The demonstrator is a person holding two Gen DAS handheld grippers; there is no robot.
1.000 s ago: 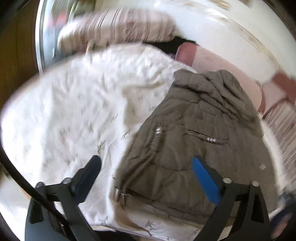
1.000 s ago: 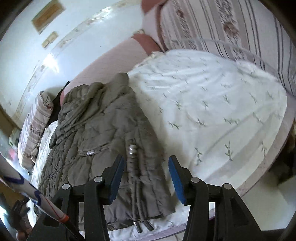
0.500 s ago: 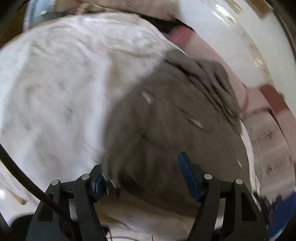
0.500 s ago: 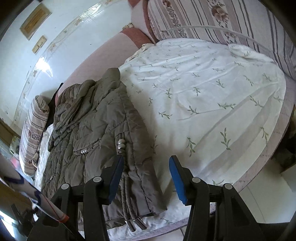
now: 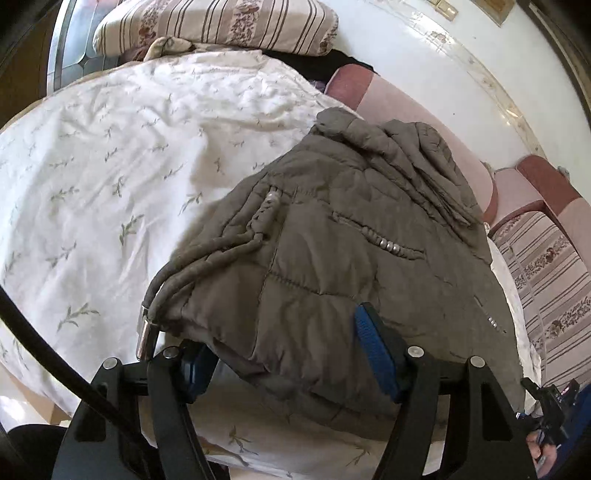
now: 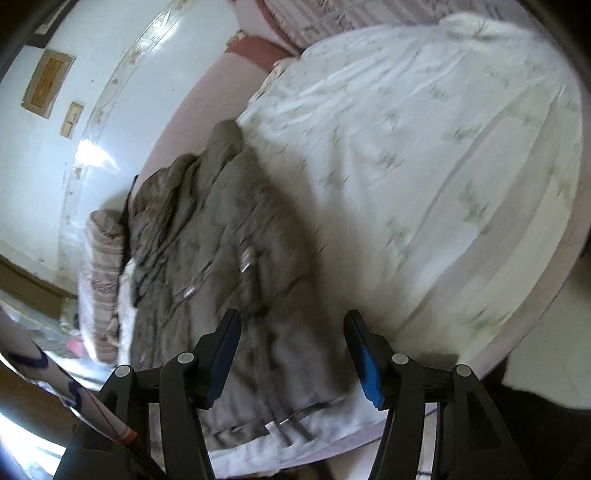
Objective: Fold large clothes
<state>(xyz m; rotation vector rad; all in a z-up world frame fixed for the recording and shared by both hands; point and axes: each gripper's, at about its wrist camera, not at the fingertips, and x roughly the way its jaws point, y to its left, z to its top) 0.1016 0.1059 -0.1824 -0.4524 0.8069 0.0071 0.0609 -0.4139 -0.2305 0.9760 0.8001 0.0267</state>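
An olive-grey quilted jacket (image 5: pixel 332 240) lies on a white leaf-print bed sheet (image 5: pixel 110 166), with its hem toward me. A drawcord with a metal tip (image 5: pixel 147 336) trails off its left corner. My left gripper (image 5: pixel 284 360) is open, and the hem's left part lies loose between its blue pads (image 5: pixel 373 354). In the right wrist view the jacket (image 6: pixel 221 258) is blurred. My right gripper (image 6: pixel 295 354) hangs over the hem's right corner with its jaws opening. Fabric shows between them, and the pads do not press on it.
A striped pillow (image 5: pixel 221 26) lies at the bed's far left. A pink padded back (image 5: pixel 406 103) and a striped cushion (image 5: pixel 546 266) run behind the jacket. Bare sheet (image 6: pixel 424 147) spreads right of the jacket to the bed's edge (image 6: pixel 535 295). A black cable (image 5: pixel 37 343) crosses low left.
My left gripper came down and in onto the jacket's hem, and its jaws narrowed. My right gripper rolled, sank toward the hem's other corner, and its jaws widened.
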